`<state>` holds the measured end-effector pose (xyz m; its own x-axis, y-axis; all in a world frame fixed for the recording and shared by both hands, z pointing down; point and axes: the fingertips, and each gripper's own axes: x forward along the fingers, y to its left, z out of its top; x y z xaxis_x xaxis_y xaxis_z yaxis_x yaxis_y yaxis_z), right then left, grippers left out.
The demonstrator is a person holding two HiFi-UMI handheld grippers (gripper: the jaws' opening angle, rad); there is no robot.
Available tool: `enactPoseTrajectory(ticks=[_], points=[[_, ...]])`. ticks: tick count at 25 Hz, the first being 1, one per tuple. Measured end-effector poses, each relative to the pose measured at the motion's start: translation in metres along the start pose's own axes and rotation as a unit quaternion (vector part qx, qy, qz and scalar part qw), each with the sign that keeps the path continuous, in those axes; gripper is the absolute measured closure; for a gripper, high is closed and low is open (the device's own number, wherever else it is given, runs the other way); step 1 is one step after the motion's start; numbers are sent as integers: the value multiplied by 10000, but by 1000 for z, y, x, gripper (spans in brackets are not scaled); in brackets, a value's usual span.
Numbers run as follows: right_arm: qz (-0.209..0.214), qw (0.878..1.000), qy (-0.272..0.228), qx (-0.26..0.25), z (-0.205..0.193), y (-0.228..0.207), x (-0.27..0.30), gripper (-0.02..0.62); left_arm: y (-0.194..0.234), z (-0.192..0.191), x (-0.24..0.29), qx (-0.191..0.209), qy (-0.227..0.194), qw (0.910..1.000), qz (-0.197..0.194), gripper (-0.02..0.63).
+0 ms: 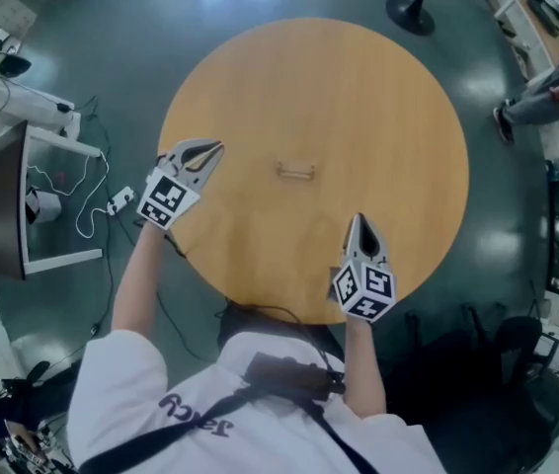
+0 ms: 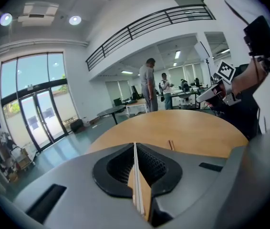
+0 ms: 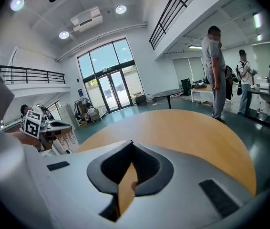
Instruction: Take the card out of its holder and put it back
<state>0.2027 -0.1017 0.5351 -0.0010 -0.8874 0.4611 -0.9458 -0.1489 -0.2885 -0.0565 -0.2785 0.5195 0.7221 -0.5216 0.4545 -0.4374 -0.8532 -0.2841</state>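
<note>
A small wooden card holder (image 1: 296,171) lies near the middle of the round wooden table (image 1: 378,97); I cannot make out a card in it. In the left gripper view the holder (image 2: 171,144) is a short strip just past the jaws. My left gripper (image 1: 215,148) hovers over the table's left edge, pointing toward the holder, shut with nothing visible between its jaws (image 2: 134,144). My right gripper (image 1: 359,218) is over the near edge, below and right of the holder, its jaws meeting at the tip (image 3: 132,142) and empty. Both are well short of the holder.
Two people (image 2: 148,85) stand by desks beyond the table. A seated person's legs (image 1: 541,97) show at the far right. A stand base (image 1: 410,13) sits behind the table. A white desk with cables (image 1: 52,200) is on the left.
</note>
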Motion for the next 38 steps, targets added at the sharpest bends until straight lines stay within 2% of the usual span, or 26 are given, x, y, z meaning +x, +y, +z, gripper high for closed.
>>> enactPoseTrajectory(ticks=[4, 7, 12, 14, 20, 24, 33, 38], points=[[-68, 9999, 78, 27, -2, -8, 7, 577, -1, 29, 26, 597, -318, 9956, -646, 580], [-125, 9998, 146, 31, -8, -10, 9, 577, -13, 49, 42, 1026, -580, 9849, -1270, 580], [-227, 9994, 255, 6, -12, -12, 6, 577, -42, 79, 64, 1267, -1100, 9629, -2112, 580], [-266, 9992, 285, 6, -13, -13, 5, 577, -53, 89, 71, 1164, -1291, 9563, -2351, 580], [-271, 9990, 343, 11, -15, -14, 4, 577, -74, 110, 95, 209, -1743, 9396, -2939, 580], [-255, 9989, 386, 2, -18, -13, 4, 577, -84, 116, 108, -202, -1917, 9250, -3274, 580], [-305, 9984, 466, -10, -23, -12, 3, 577, -109, 110, 116, -356, -1731, 9107, -3733, 580], [-337, 9983, 469, 5, -23, -12, 5, 577, -116, 107, 120, -443, -1659, 9099, -3775, 580]])
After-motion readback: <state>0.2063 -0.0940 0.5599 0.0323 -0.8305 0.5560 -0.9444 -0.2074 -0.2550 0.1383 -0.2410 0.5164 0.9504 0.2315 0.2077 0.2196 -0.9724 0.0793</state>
